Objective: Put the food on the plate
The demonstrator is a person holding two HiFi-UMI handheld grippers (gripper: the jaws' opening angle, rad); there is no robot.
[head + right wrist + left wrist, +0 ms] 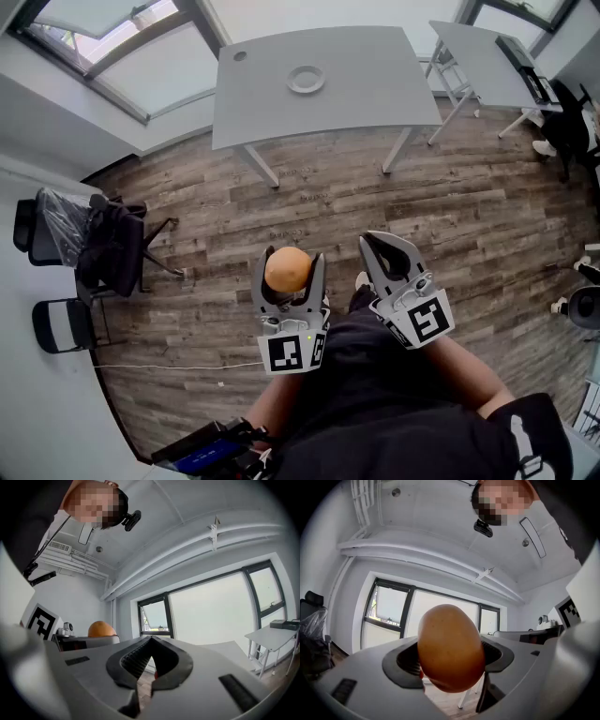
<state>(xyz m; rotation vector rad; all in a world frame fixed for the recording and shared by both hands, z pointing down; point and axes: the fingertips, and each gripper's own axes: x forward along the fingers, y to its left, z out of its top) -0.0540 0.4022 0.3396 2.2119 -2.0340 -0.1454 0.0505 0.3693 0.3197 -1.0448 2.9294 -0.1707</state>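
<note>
Carriage appears in hand: left gripper (292, 264), jaws wide, clamps a smooth orange-brown oval food (450, 648); right gripper (378, 242) sits closed, empty. Next move calls for reaching the far white round plate (306, 79).

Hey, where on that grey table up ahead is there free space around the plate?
The large grey table is nearly all bare: wide patches left and right of the small white round plate, and along the near edge. A small round hole marks its far-left corner. Nowhere crowded.
</note>
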